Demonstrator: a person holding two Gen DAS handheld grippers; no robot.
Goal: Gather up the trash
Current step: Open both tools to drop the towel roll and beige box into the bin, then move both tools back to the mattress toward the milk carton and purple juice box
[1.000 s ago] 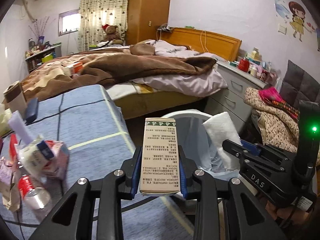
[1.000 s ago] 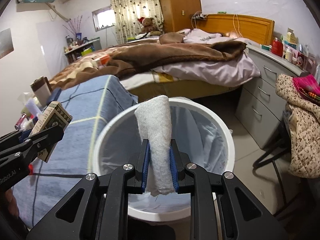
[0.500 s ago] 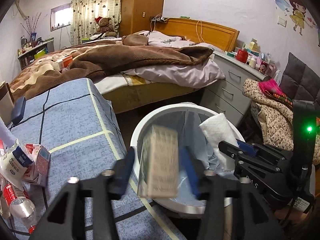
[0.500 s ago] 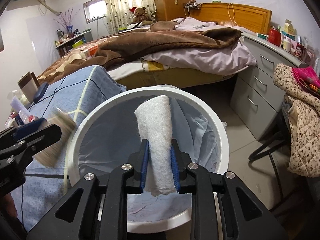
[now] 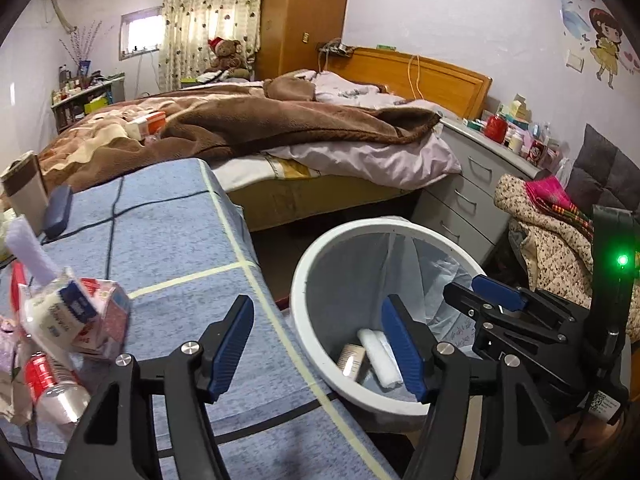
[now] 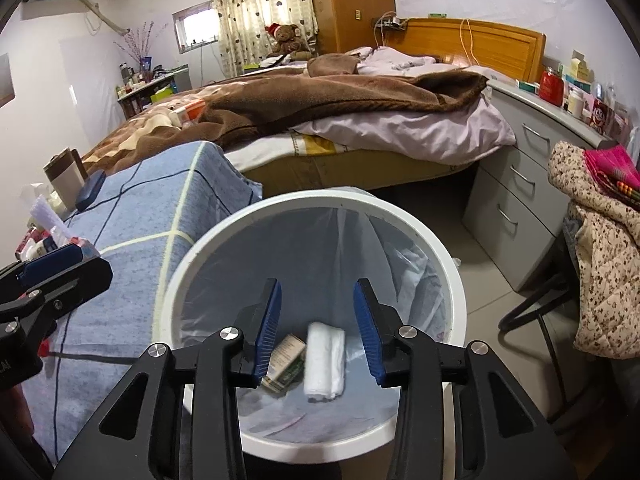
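A white round bin (image 6: 454, 292) with a clear liner stands on the floor beside the blue-covered table. In its bottom lie a rolled white tissue (image 6: 325, 362) and a small printed carton (image 6: 286, 362); both also show in the left wrist view, tissue (image 5: 380, 356) and carton (image 5: 352, 360). My right gripper (image 6: 316, 320) hangs over the bin, its jaws opening with nothing between them. My left gripper (image 5: 318, 340) hovers at the bin's left rim (image 5: 298, 304), its jaws also opening and empty.
On the blue tablecloth (image 5: 168, 248) at the left lie more litter: a crushed bottle (image 5: 52, 384), small cartons (image 5: 80, 316) and wrappers. Behind are a bed (image 5: 260, 132), grey drawers (image 5: 468, 196) and a chair with clothes (image 6: 600, 248) at the right.
Both grippers let go: the carton left the left jaws and the tissue left the right jaws, and both now lie in the bin. Both pairs of jaws have spread.
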